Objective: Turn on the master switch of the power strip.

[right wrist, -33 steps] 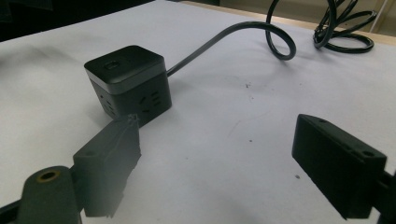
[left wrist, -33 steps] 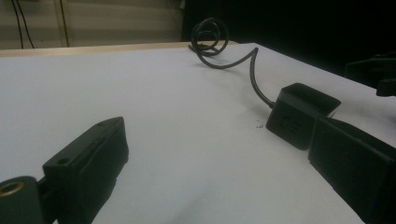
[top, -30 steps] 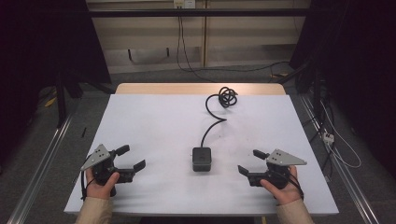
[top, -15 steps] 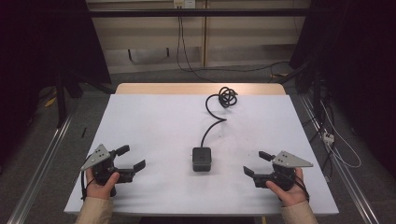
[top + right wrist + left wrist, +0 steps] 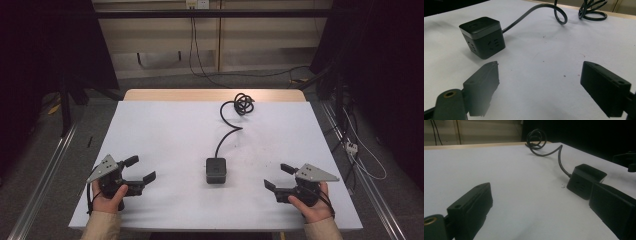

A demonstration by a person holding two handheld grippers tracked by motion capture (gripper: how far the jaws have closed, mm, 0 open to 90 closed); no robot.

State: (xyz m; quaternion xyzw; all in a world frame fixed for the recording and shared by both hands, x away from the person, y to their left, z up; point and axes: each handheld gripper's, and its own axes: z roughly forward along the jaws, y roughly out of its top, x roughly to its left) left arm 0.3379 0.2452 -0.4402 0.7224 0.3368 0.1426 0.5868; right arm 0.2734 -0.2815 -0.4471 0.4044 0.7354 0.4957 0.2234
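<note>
Two grippers rested low over the near edge of a white table [image 5: 165, 130], one at each front corner, each held in a person's hand. The left gripper [image 5: 138, 169] had its fingers spread wide with nothing between them, and the right gripper [image 5: 278, 176] likewise had its fingers parted and empty; both pointed inward toward the middle of the table.

Between them, near the front centre of the table, sat a black cube power strip [image 5: 216, 170], upright, with socket holes visible on its side faces in the right gripper view [image 5: 482, 37]. It was well apart from both grippers. Its black cable [image 5: 227, 131] ran away from it toward the far edge in a loose S-curve and ended in a small coil [image 5: 243, 103] lying near the far side of the table.

The white surface showed a few tiny dark specks near the cube. A strip of bare wood [image 5: 215, 95] was exposed along the far edge. Beyond it stood a pale wall panel [image 5: 165, 40] with cables hanging down, and dark curtains [image 5: 45, 60] flanked the space on both sides. Metal rails [image 5: 42, 180] ran along the grey floor on either side of the table.
</note>
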